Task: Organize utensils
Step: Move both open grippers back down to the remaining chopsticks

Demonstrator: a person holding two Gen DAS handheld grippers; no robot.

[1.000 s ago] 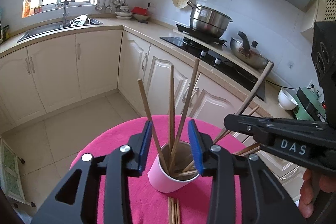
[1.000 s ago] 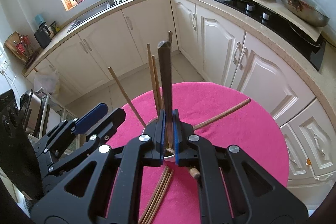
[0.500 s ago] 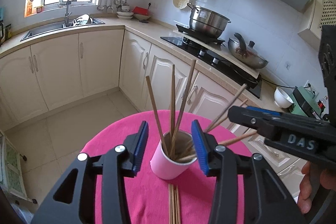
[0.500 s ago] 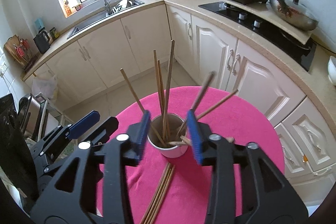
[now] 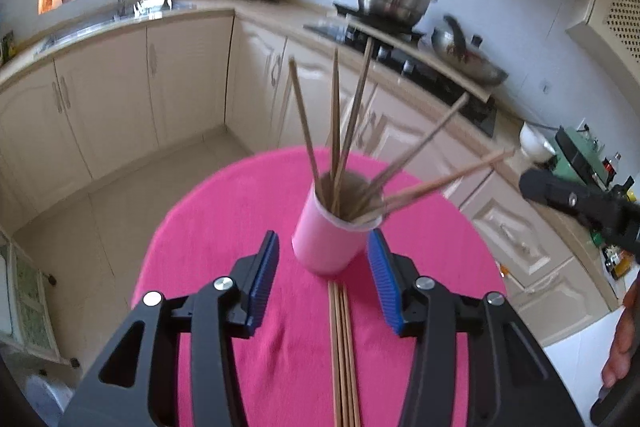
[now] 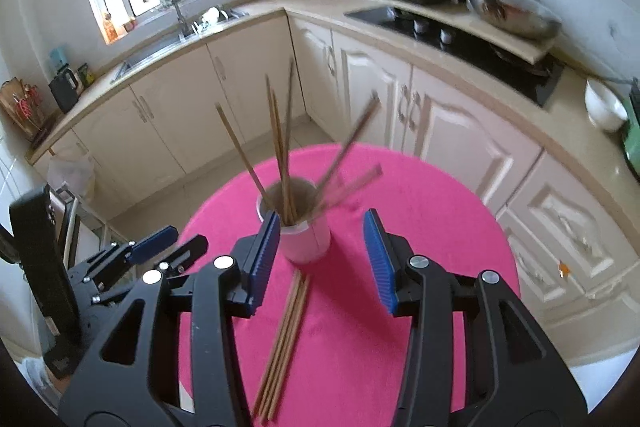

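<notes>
Loose chopsticks wait beside the pink cup, both grippers released

The pink cup (image 5: 330, 241) stands near the middle of the round pink counter (image 5: 224, 211), holding about 6 chopsticks (image 5: 336, 131) that fan outward. A bundle of about 4 loose chopsticks (image 5: 343, 347) lies flat, running from the cup's base toward the counter's near edge. The left gripper (image 5: 323, 279), its fingers just opening further, and the right gripper (image 6: 322, 261), its fingers parted, both hold nothing. The sticks look light, stiff and smooth, likely to roll or slip; pinching the bundle crosswise near mid-length seems safest. The cup looks light and could tip if nudged.
</notes>
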